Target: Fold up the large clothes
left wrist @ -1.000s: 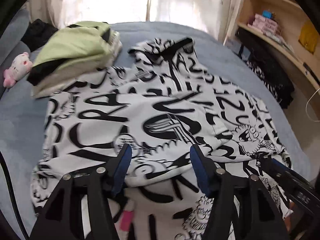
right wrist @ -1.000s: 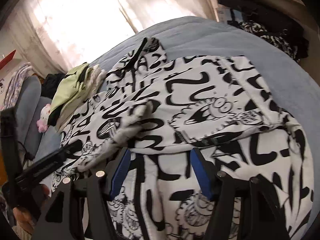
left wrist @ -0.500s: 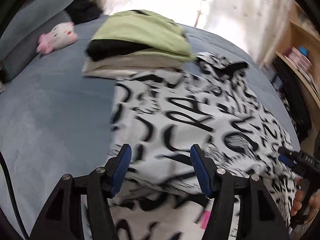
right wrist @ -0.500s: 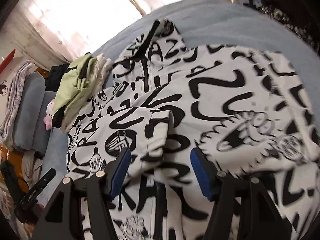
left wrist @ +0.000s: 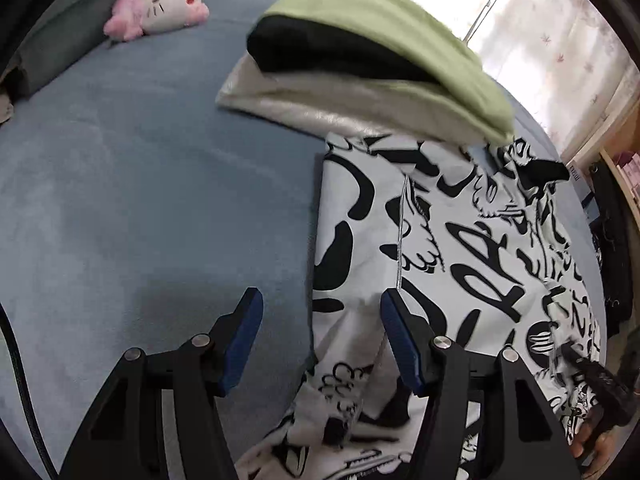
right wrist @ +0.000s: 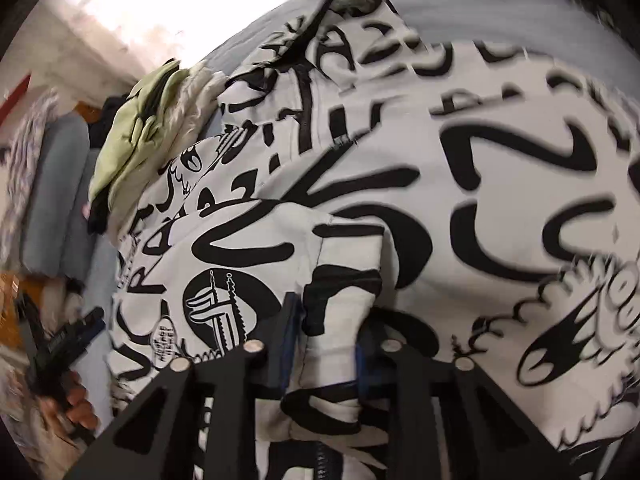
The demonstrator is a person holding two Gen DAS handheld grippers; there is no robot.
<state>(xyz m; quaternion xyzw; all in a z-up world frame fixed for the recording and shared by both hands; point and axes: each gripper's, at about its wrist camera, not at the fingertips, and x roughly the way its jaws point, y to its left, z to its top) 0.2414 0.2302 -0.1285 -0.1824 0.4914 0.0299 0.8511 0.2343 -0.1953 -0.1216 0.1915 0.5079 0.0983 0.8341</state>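
Note:
A large white garment with black graffiti print (left wrist: 460, 240) lies spread on the blue bed (left wrist: 140, 200). My left gripper (left wrist: 320, 320) hangs open over the garment's left edge, one finger above the bed and the other above the cloth, pinching nothing. In the right wrist view the garment (right wrist: 500, 184) fills the frame. My right gripper (right wrist: 326, 336) is closing its jaws, and a raised fold of the cloth fills the narrow gap between its blue pads (right wrist: 290, 332). Each gripper shows small at the edge of the other's view.
A stack of folded clothes (left wrist: 380, 60), green on top, sits at the garment's far end. A pink and white plush toy (left wrist: 160, 4) lies by the grey cushion. Wooden shelves (left wrist: 624, 160) stand at the right. A hand (right wrist: 68, 404) holds the left gripper.
The left gripper swung left from the garment's middle to its left edge, still open. The right gripper moved over a raised fold and its jaws narrowed onto it.

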